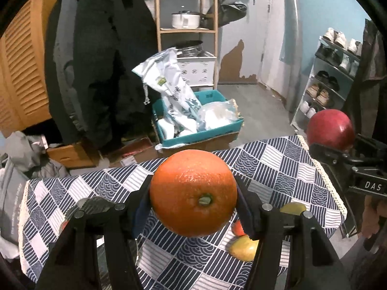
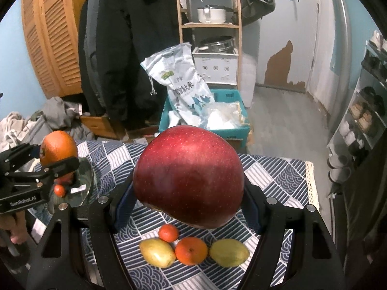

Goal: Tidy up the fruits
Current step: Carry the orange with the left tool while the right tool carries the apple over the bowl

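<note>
My left gripper (image 1: pixel 193 193) is shut on a large orange (image 1: pixel 193 193), held above the patterned tablecloth (image 1: pixel 278 164). My right gripper (image 2: pixel 188 181) is shut on a big red apple (image 2: pixel 188 176), also lifted over the table. In the left wrist view the apple (image 1: pixel 330 129) and the right gripper (image 1: pixel 348 159) show at the right edge. In the right wrist view the orange (image 2: pixel 58 147) and the left gripper (image 2: pixel 58 164) appear at the left. On the cloth below lie a small tangerine (image 2: pixel 168 232), a yellow-green mango (image 2: pixel 157 252), an orange (image 2: pixel 191 250) and a yellow lemon (image 2: pixel 229 252).
A clear glass bowl (image 2: pixel 84 188) with small red fruits (image 2: pixel 59 190) sits at the table's left side. Beyond the table's far edge are a teal crate (image 1: pixel 200 133) with a rice bag (image 2: pixel 183 89), a wooden shelf (image 2: pixel 209 26), a hanging black coat (image 1: pixel 96 60) and a shoe rack (image 1: pixel 326 82).
</note>
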`<state>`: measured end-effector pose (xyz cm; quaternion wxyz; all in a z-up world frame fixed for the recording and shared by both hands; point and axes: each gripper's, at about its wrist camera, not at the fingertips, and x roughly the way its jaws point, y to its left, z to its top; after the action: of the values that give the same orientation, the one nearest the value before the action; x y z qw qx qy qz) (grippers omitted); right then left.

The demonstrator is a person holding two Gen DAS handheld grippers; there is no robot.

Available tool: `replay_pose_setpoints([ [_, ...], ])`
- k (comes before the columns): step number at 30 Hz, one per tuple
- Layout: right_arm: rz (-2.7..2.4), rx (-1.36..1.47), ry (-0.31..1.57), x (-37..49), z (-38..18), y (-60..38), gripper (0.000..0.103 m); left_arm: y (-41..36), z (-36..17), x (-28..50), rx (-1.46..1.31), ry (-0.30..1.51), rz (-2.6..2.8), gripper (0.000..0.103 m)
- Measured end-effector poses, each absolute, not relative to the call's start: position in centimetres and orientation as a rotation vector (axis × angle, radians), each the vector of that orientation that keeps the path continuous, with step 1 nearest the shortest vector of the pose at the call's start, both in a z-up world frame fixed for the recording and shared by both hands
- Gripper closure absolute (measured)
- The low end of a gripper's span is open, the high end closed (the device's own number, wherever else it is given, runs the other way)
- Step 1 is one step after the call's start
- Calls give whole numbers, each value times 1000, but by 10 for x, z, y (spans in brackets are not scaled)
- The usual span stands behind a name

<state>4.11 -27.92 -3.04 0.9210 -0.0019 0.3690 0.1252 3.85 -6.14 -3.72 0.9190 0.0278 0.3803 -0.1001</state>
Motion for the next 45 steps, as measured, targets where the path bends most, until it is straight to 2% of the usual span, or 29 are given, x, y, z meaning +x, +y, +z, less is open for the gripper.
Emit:
replay_pose_setpoints([
  [31, 413, -120, 744, 44, -24, -162, 28, 41, -33, 9, -42, 743, -5, 39],
  [45, 513, -167, 775, 47, -36, -94, 28, 89, -57, 4, -80, 787, 100, 39],
])
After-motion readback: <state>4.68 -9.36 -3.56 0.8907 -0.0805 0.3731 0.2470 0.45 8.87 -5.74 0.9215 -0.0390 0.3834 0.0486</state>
